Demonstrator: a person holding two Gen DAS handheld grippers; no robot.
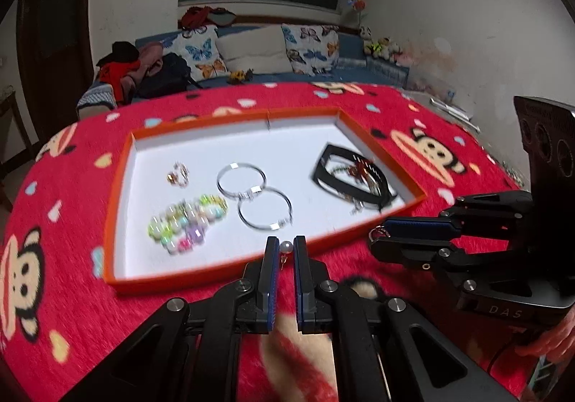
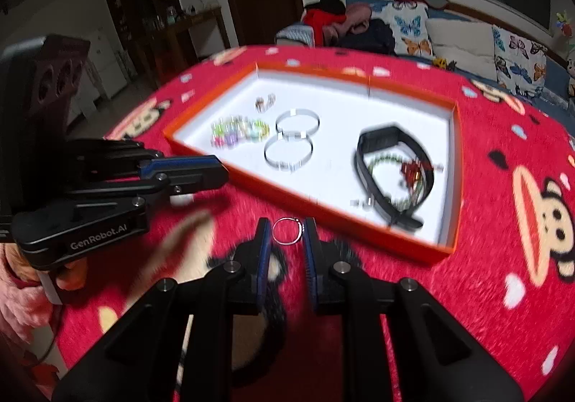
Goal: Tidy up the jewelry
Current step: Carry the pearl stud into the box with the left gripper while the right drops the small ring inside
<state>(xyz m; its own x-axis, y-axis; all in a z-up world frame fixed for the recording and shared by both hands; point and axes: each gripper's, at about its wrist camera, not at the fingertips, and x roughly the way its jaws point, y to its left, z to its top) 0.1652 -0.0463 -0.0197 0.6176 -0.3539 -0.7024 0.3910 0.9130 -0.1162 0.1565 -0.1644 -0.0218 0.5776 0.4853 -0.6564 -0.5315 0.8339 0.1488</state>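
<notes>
An orange-rimmed tray (image 1: 118,186) with a white floor lies on the red cartoon cloth; it also shows in the right wrist view (image 2: 456,186). In it lie two silver hoops (image 1: 251,192), a pastel bead bracelet (image 1: 187,222), a small ring cluster (image 1: 178,175) and a black band with a red charm (image 1: 354,177). My left gripper (image 1: 286,247) is shut on a pearl earring (image 1: 286,246) just before the tray's near rim. My right gripper (image 2: 286,231) is shut on a thin silver ring (image 2: 286,230) near the tray's near rim.
The right gripper (image 1: 377,236) shows at the right of the left wrist view, the left gripper (image 2: 219,172) at the left of the right wrist view. A sofa (image 1: 251,53) with cushions and clothes stands behind the table. The cloth (image 2: 503,258) surrounds the tray.
</notes>
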